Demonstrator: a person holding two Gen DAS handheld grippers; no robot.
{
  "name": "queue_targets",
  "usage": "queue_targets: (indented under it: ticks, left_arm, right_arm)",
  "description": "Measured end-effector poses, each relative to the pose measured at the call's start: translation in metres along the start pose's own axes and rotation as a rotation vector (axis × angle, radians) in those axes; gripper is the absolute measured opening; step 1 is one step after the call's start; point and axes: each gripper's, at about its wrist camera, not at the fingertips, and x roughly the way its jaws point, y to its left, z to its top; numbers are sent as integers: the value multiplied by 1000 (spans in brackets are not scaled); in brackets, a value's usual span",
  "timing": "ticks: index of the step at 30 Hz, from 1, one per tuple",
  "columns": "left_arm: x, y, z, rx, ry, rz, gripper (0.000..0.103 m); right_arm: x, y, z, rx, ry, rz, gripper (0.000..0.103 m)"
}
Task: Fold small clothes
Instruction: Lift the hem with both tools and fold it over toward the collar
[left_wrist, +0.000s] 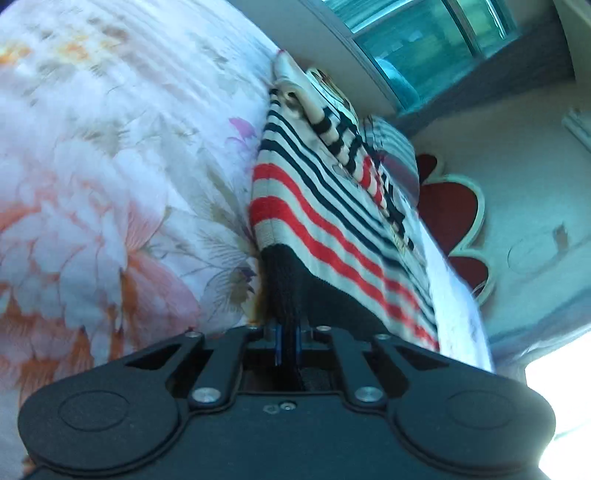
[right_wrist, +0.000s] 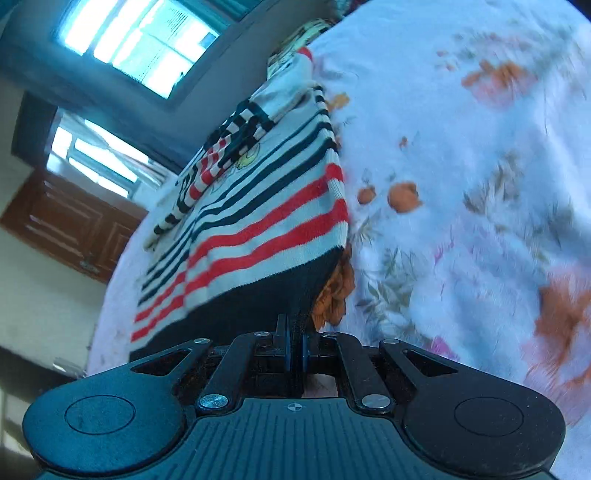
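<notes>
**Knitted hem pinched at both corners**

Striped sweater lies flat on the floral bed sheet. I have left tongs and right tongs clenched on its dark hem. My worry: thin bites slipping, or sheet caught underneath. Bed edge runs close beside the sweater; open sheet lies wide on the other side.

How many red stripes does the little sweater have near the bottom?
2. Both cross the striped sweater just above its dark hem: a lower red stripe and an upper red stripe. More red shows on the folded sleeve; some may be hidden.
</notes>
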Motion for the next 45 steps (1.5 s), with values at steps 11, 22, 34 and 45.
queue_targets:
  ticks: [11,22,34,45]
  left_arm:
    - [-25,-66,38,113,-140,-80,5]
    - [52,-125,165,184,-219,-81,5]
    - [212,-93,288,147,-83,86,10]
    - [233,-99,295,382,-113,159,53]
  right_arm:
    - [-24,72,61,-114,-140,63,5]
    - [62,99,229,-58,-178,121,5]
    - [239,66,356,-78,-87,76,7]
    - [271,84,332,-450,-90,-55,60]
